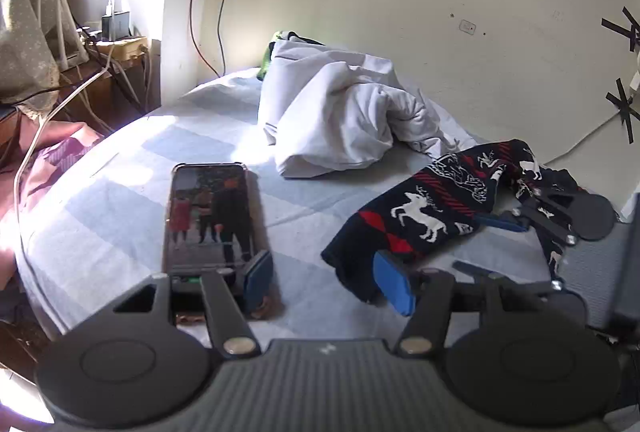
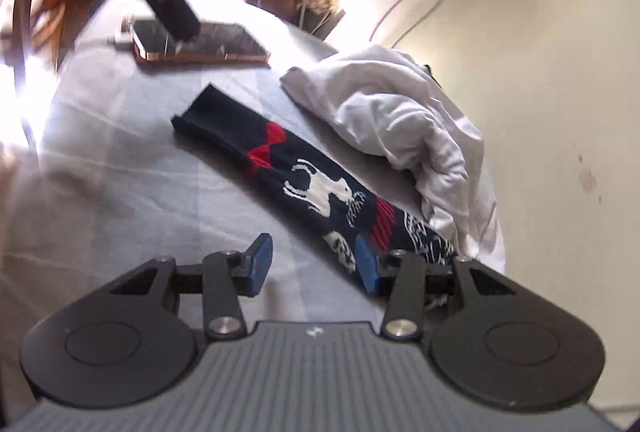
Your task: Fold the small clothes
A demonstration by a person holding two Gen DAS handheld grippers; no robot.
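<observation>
A dark sock (image 1: 432, 216) with white reindeer and red bands is lying stretched out on the bed (image 1: 120, 200), which is wearing a pale blue checked sheet. The sock is lying in the middle part of the bed, its dark cuff end pointing toward the near edge in the left wrist view.

The left tool (image 1: 326, 282) is hovering low over the bed with its two blue pads spread wide apart. Its right pad is sitting just beside the cuff end of the sock, perhaps touching it, but nothing is pinched between the pads. Its left pad is standing at the near end of a phone (image 1: 210, 216) that is lying flat on the sheet with its screen lit.

The right tool (image 2: 312, 266) is also spread open. Its right pad is resting at the patterned end of the sock (image 2: 316, 188), and the left pad is over bare sheet. It is not gripping the cloth.

A crumpled white garment (image 1: 336, 112) is lying just behind the sock, toward the wall side of the bed.
</observation>
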